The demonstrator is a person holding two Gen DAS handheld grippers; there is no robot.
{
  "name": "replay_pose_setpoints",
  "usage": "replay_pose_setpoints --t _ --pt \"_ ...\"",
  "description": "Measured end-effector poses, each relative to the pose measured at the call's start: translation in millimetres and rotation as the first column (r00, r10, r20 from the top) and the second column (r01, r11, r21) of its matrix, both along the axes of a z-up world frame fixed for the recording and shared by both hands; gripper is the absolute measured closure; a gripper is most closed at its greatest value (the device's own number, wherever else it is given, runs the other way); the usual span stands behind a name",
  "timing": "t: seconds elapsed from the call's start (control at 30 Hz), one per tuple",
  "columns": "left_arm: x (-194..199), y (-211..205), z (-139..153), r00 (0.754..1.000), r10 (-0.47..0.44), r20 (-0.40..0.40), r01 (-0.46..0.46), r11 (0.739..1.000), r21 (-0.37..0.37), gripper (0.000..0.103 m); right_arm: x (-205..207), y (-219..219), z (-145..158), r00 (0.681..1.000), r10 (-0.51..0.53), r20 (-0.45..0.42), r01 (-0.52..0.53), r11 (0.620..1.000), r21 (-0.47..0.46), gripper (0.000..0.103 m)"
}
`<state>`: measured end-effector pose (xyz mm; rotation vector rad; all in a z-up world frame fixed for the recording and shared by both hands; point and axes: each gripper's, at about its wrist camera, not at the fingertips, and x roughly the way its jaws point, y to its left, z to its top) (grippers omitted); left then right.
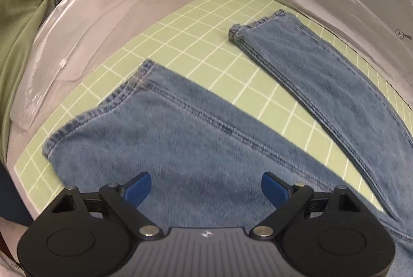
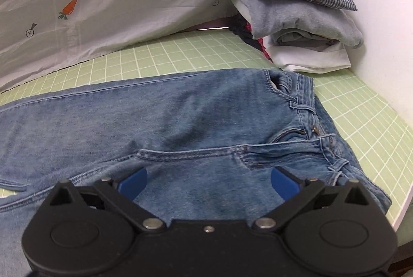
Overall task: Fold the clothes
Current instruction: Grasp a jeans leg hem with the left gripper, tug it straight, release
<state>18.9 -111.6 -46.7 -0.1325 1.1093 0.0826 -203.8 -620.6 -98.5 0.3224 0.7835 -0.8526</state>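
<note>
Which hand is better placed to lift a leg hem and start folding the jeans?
Probably the left. The left gripper is over the jeans legs near both hems, jaws open. The right gripper is over the waistband end, hems out of view.

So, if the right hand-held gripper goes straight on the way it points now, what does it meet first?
Most likely the jeans. The right hand-held gripper is open, tilted down over the denim just below the fly, nothing between its fingers. The stack of folded clothes sits farther off to the right, though depth is uncertain.
</note>
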Motion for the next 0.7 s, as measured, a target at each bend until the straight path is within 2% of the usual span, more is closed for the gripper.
replay_pose_setpoints --t 0.2,0.27,0.37,0.5,0.53,0.57,0.6,0.7 --pt "94.3 -12.0 -9.0 0.998 -0.023 0.057 0.026 0.998 -0.061 0.015 39.3 3.6 -0.5 0.996 -0.087 0.009 0.087 0.996 0.001 0.000" --pt "126.2 -14.4 -16.8 0.998 -0.027 0.058 0.032 0.996 -0.086 0.026 50.9 3.5 -0.2 0.992 -0.128 0.002 0.128 0.992 0.005 0.000" --pt "165.2 -16.6 -30.8 0.998 -0.012 0.057 0.018 0.995 -0.103 0.032 60.9 5.6 5.0 0.980 -0.199 0.006 0.199 0.980 0.007 0.000" --pt "196.4 -17.7 -46.1 0.997 0.000 0.071 0.009 0.991 -0.133 0.043 70.0 17.2 10.1 0.979 -0.200 -0.033 0.198 0.979 -0.042 0.000" --pt "200.4 -20.1 -46.7 0.996 -0.011 0.088 0.022 0.991 -0.132 0.057 71.9 20.2 10.7 0.978 -0.201 -0.049 0.198 0.979 -0.053 0.000" --pt "203.4 -22.1 -47.0 0.994 -0.022 0.106 0.035 0.992 -0.125 0.079 73.5 22.7 11.0 0.978 -0.203 -0.057 0.200 0.978 -0.052 0.000" --pt "205.6 -22.4 -47.5 0.993 -0.034 0.117 0.049 0.991 -0.126 0.089 75.0 24.8 11.2 0.977 -0.205 -0.063 0.203 0.978 -0.047 0.000" --pt "207.7 -22.1 -48.7 0.986 -0.071 0.153 0.090 0.988 -0.125 0.091 78.4 31.2 9.5 0.975 -0.207 -0.080 0.205 0.978 -0.031 0.000"
